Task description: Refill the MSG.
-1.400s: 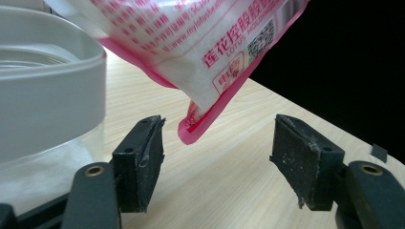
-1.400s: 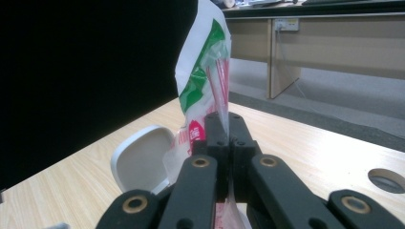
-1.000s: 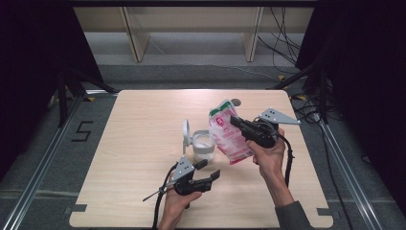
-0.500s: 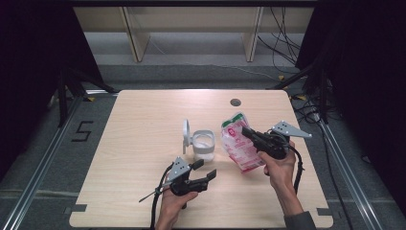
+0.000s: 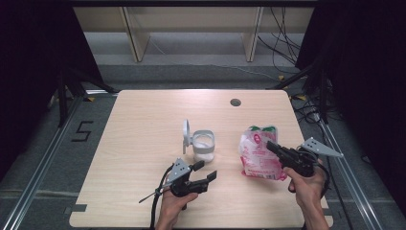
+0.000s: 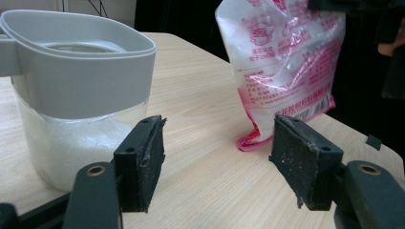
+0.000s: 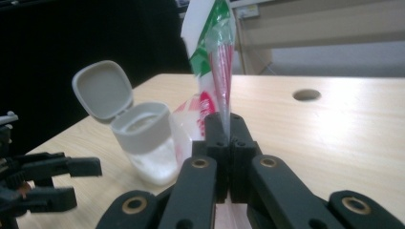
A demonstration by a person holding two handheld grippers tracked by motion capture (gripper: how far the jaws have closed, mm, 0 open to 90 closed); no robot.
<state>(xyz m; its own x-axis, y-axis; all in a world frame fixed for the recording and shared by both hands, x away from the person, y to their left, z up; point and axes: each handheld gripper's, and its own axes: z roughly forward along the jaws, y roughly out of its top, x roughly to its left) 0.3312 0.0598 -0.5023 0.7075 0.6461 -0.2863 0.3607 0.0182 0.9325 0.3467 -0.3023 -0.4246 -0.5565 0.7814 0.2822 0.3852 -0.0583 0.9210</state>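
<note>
While my right gripper [image 7: 229, 143] is clamped tight on the thin edge of a pink and white plastic bag [image 5: 258, 153], its two black jaws meet with only the film pinched between them. In the right gripper view the bag rises straight up out of the jaws, with a green and red band near its top. From above, the bag stands at the right side of the table [image 5: 143, 120], its lower end resting on or just above the wood in front of my right hand [image 5: 306, 184].

My left gripper [image 5: 203, 172] is released, its jaws spread wide with nothing between them. It sits low over the near part of the table, pointing toward the jar and the bag. My left hand [image 5: 172, 203] holds it from below.

Just beyond the left gripper stands a small clear jar [image 5: 203, 146] with a grey collar, partly filled with a white grainy stuff. Its grey flip lid [image 5: 186, 136] is swung open and stands upright at the jar's left. The jar and the bag are near each other but apart.

Pink printing covers the bag, with a round emblem near the top and blocks of small text lower down; I cannot read any of it. A "5" [image 5: 82, 130] is marked on the floor left of the table.
</note>
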